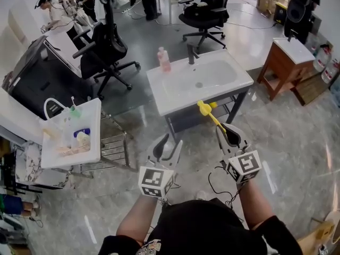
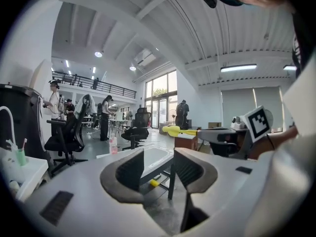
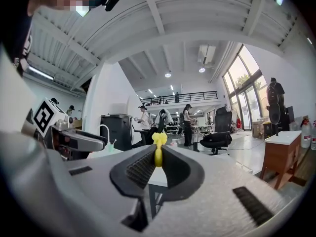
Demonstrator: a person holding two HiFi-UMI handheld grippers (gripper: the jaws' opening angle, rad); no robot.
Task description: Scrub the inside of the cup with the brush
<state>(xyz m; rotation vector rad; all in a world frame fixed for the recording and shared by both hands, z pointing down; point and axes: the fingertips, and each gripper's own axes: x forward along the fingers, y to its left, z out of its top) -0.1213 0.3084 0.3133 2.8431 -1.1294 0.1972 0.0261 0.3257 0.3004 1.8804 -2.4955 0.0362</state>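
Observation:
My right gripper [image 1: 227, 129] [image 3: 157, 164] is shut on the handle of a yellow brush [image 1: 208, 112] [image 3: 159, 144], whose head points toward the white sink [image 1: 234, 70]. My left gripper [image 1: 169, 142] [image 2: 158, 164] stands open beside it with nothing between its jaws. Both are held level above the floor, short of the sink's front edge. In the left gripper view the brush [image 2: 175, 130] shows off to the right. A small green cup [image 1: 75, 111] [image 2: 19, 156] with a toothbrush in it stands on the white side table [image 1: 53, 158] at the left. Neither gripper is near that cup.
The sink carries a dark faucet [image 1: 191, 52] and a pink bottle [image 1: 163, 59]. Black office chairs [image 1: 109, 49] stand behind it and a wooden cabinet [image 1: 284, 62] to its right. The side table holds several small items. People work at desks far back.

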